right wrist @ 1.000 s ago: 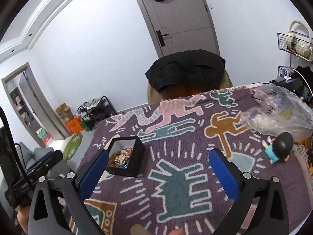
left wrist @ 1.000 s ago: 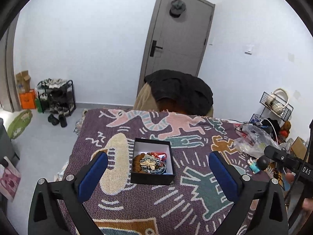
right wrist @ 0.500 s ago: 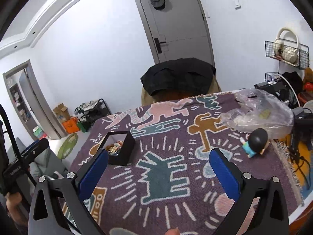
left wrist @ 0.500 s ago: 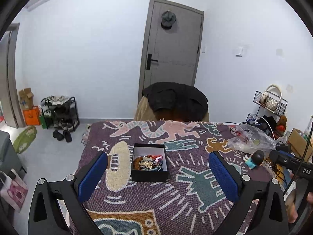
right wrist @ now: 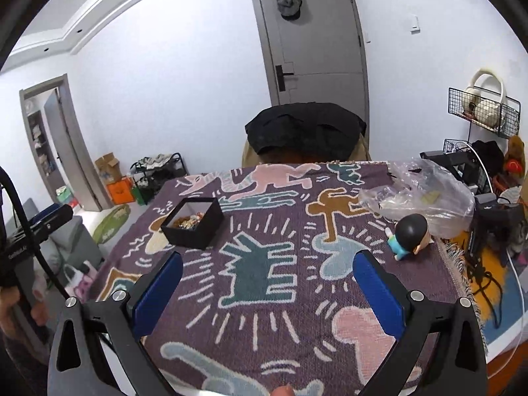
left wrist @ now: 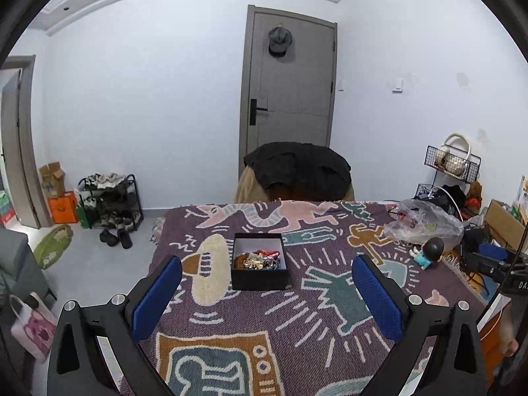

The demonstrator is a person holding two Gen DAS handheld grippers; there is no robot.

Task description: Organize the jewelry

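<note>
We hold both pairs of jaws spread wide with nothing between them. The left gripper hangs above the near part of the patterned blanket, its 2 blue pads framing the black box straight ahead. The right gripper hovers over the teal figure woven into the cloth, well apart from anything we could pick up.

The box sits open-topped on the left half of the blanket, and the jewelry lies inside it as a tangled heap: gold-toned pieces, something red, something blue. We cannot tell single pieces apart from here. No jewelry shows loose on the cloth.

Further out, a small doll figure with a dark round head lies near the right edge, just beside a crumpled clear plastic bag. Whether that bag holds anything for the task we cannot tell.

As for the step in hand, this scene fits 2 readings: the pieces gathered into the box and both grippers clear of it, or a mixed pile waiting to be sorted out. The pictures do not settle which. If anything in the box were to be handled, we judge it would call for a steep reach over the wall and a fine pinch on a single strand, since tangled chains tend to drag their neighbours along.
</note>
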